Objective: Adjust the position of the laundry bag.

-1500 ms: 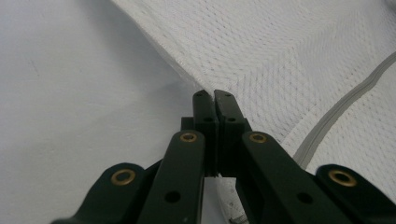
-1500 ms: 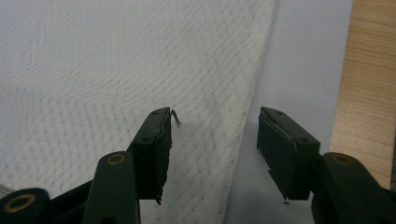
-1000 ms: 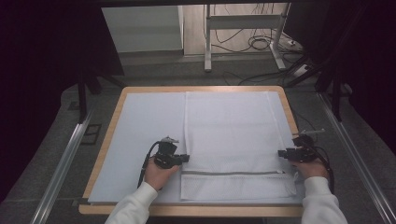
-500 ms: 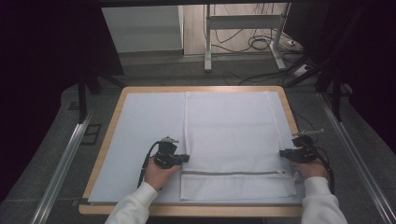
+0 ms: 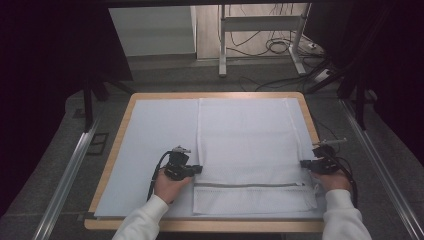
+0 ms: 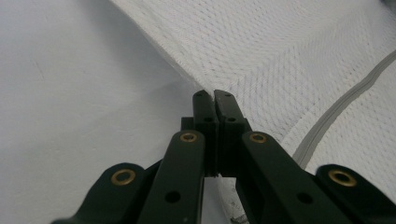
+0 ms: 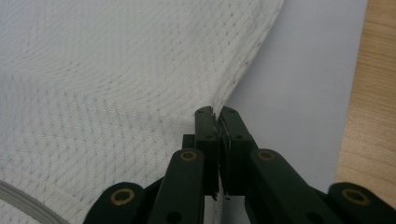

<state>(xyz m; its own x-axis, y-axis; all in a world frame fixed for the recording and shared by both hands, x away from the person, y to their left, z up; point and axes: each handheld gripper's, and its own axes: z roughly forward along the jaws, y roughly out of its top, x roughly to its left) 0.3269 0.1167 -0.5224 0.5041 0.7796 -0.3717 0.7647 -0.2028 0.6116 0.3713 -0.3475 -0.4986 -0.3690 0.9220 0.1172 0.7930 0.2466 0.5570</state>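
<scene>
Mesh bag point(image 5: 250, 145) flat on mat point(image 5: 150, 145), long axis running away from person, zip point(image 5: 250, 184) across near end. Left gripper point(image 5: 199, 169) pinching bag's left edge, right gripper point(image 5: 302, 163) pinching right edge, both just beyond zip, jaws pressed together on fabric. Count: 1 bag, 1 zip, 2 grippers, equally near.

A white mesh cloth point(image 5: 250, 145) lies flat on the pale sheet point(image 5: 155, 140) that covers the wooden table point(image 5: 112, 150), set toward the table's right half. A grey zipper line point(image 5: 250, 184) runs across the cloth near the edge closest to the person. The left gripper point(image 5: 196, 169) sits at the cloth's left edge just above the zipper, and the right gripper point(image 5: 303, 163) sits at its right edge. White sleeves point(image 5: 142, 222) come in from the bottom
</scene>
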